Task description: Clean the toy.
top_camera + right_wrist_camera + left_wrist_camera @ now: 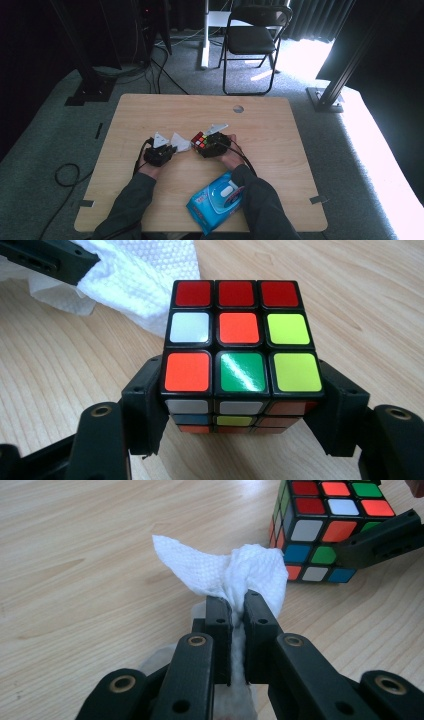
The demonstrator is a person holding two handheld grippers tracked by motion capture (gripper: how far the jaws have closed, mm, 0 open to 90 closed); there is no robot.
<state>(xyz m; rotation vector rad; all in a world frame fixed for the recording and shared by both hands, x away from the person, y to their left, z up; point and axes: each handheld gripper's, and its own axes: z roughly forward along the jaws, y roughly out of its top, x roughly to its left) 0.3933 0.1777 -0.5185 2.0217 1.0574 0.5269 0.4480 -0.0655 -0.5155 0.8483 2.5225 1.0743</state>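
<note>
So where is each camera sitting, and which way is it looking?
High view: above the person's side, looking forward and down at the table; both forearms and claws come in from the bottom.
Left gripper view: rides on the left claw, looking along it at the white wipe it pinches.
Right gripper view: rides on the right claw, looking along it at the cube it grips.
Shared: both gripper views show wipe and cube.
</note>
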